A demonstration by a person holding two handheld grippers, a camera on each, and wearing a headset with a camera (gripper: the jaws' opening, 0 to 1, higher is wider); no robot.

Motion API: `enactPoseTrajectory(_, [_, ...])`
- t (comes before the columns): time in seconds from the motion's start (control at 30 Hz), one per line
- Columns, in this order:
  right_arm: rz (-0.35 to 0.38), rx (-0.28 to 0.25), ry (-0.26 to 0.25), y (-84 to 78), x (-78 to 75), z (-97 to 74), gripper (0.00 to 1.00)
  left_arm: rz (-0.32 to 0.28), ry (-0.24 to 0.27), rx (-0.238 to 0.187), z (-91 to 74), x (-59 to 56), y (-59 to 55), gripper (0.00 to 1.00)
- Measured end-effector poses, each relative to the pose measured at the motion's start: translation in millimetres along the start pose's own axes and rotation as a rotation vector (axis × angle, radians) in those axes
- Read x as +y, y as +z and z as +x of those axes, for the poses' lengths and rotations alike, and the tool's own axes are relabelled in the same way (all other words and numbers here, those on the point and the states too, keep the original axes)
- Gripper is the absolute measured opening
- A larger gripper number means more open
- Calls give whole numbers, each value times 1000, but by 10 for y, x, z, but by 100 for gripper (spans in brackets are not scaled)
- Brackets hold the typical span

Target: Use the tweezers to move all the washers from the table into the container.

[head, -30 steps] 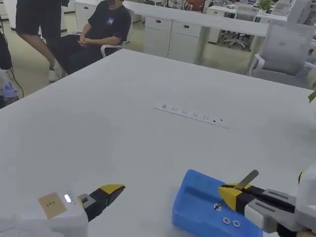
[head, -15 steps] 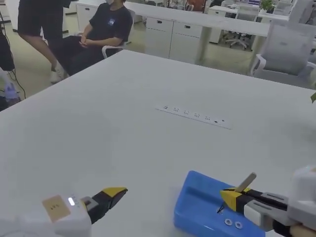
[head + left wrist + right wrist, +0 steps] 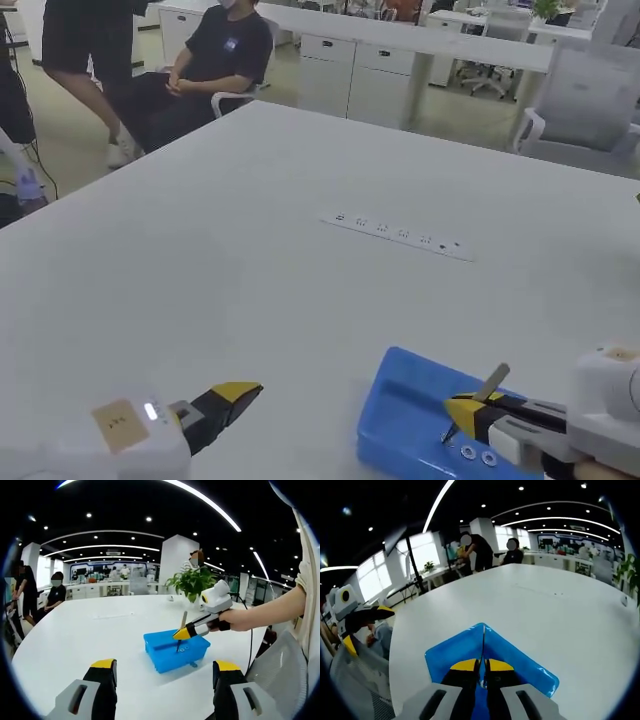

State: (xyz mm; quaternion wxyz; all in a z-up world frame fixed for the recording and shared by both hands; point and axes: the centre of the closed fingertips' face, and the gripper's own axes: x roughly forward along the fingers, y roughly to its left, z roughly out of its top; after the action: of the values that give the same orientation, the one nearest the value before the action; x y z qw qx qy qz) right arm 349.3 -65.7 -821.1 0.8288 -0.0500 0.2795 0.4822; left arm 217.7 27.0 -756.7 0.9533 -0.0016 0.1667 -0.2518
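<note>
Two washers [image 3: 478, 456] inside blue container [image 3: 392, 415]

The left tool [image 3: 243, 393] is hovering, jaws spread wide. The right tool [image 3: 463, 410] is pinching tweezers [image 3: 493, 381], tips pointing down.

Seated person [image 3: 215, 55], socket strip [image 3: 398, 234], potted plant [image 3: 192, 582]

- Left gripper [image 3: 165, 664] is sitting low over the white table [image 3: 75, 630], its two yellow-tipped jaws standing wide apart with nothing between them.
- Blue container [image 3: 167, 657] is resting on the table just ahead of the jaws.
- Right gripper [image 3: 180, 635] is coming in from the right, held by a hand [image 3: 235, 620], and is clamping the tweezers [image 3: 183, 620].
- Tweezers are pointing steeply down, tip inside the container.
- Potted plant [image 3: 192, 582] is standing behind the container.
- Seated person [image 3: 55, 594] is showing at far left.
</note>
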Motion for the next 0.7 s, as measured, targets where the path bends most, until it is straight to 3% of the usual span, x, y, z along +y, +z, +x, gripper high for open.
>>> enactPoseTrajectory(0.4, [-43,11,-1,-54,-34,56,3,1,3,2,1,9,-2,79])
enactPoseTrajectory(0.47, [-89,10,1,-51,-32,48,3,-1,3,-1,-1,11,3,79])
enactPoseTrajectory(0.7, [-113,-54,18,82,75,-38,3,1,0,0,2,8,3,79])
